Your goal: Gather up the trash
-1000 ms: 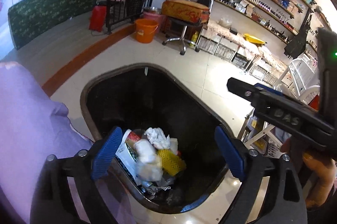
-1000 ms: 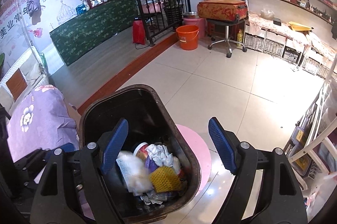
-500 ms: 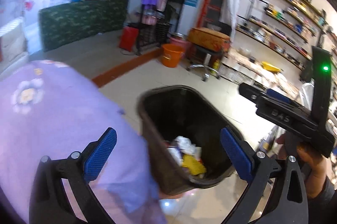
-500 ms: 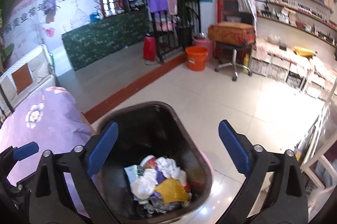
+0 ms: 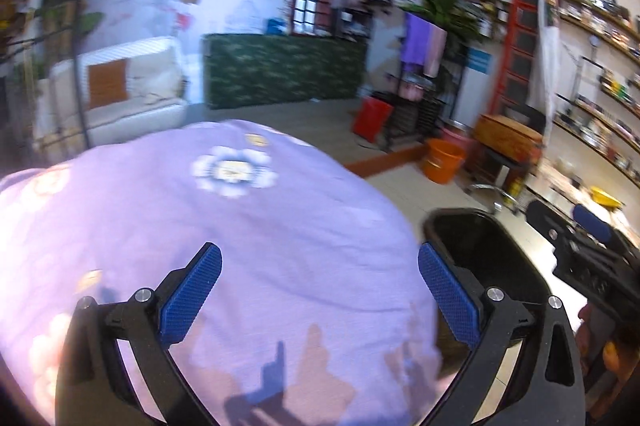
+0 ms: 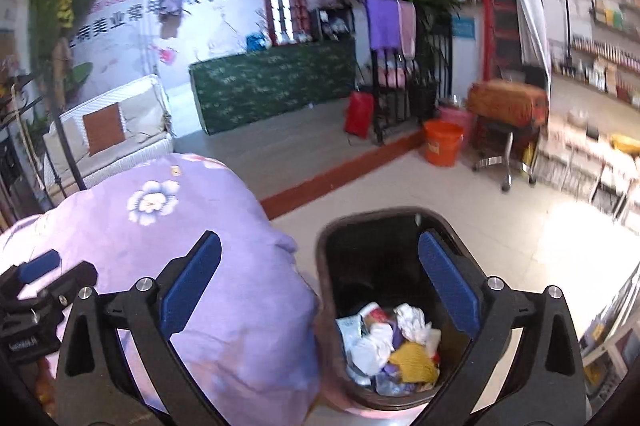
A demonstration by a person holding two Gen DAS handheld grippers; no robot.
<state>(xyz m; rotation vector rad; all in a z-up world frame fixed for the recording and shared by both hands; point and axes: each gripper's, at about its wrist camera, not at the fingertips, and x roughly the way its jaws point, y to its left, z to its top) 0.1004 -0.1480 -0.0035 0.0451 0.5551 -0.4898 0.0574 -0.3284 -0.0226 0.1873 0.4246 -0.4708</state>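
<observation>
Matt purple floral cloth (image 5: 240, 226); glossy floor tiles (image 6: 520, 226); smooth dark plastic bin (image 6: 332, 266) holding crumpled paper (image 6: 408, 318).

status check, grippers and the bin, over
Left gripper and right gripper open, empty. Trash in black bin. Purple cloth beside bin, nothing blocking.

Left gripper (image 5: 320, 286): jaws spread wide, nothing between them; the lilac flowered cover (image 5: 224, 226) lies clear beneath. Right gripper (image 6: 320, 282): jaws wide, straddling the cover's edge and the rim of the black bin (image 6: 332, 226), whose trash (image 6: 392, 346) fills only the bottom, leaving open room above.
</observation>
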